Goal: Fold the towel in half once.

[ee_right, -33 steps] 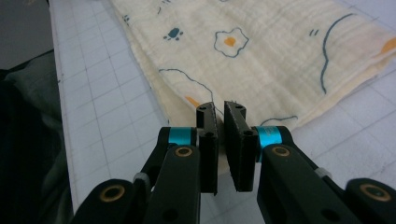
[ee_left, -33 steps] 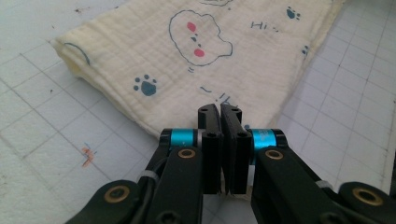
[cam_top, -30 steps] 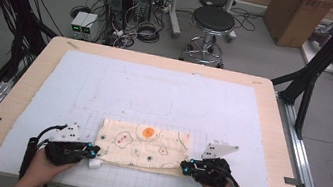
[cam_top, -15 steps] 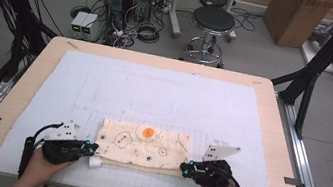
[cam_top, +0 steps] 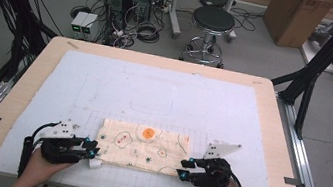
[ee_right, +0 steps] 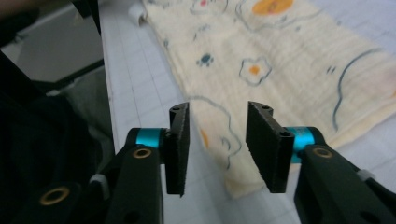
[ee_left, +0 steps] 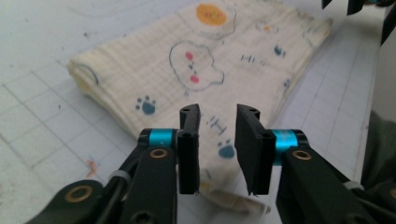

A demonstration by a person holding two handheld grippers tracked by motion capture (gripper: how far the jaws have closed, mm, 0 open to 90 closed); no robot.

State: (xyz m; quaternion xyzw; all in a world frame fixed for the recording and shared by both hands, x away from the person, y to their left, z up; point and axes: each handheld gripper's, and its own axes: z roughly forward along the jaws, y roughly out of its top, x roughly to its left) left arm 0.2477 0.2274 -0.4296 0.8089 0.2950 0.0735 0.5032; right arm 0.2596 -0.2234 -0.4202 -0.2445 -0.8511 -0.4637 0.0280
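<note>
Left gripper (cam_top: 92,151), black two-jaw tool in person's hand, at near-left corner of cloth: jaws just been opening, now parted, pads clear of fabric, nothing gripped.
Right gripper (cam_top: 184,169) at near-right corner: same, jaws just opened, gap over cloth edge, nothing held.
Folded cream muslin cloth with cartoon animal prints and orange spot (cam_top: 143,146) lying flat on white gridded mat (cam_top: 174,95), near table's front edge, between grippers.
Beyond: bare mat, wooden table rim (cam_top: 275,95).

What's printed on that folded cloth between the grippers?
Cream cloth with blue-outlined cartoon shapes, paw prints and an orange blob; clearest in the left gripper view.
</note>
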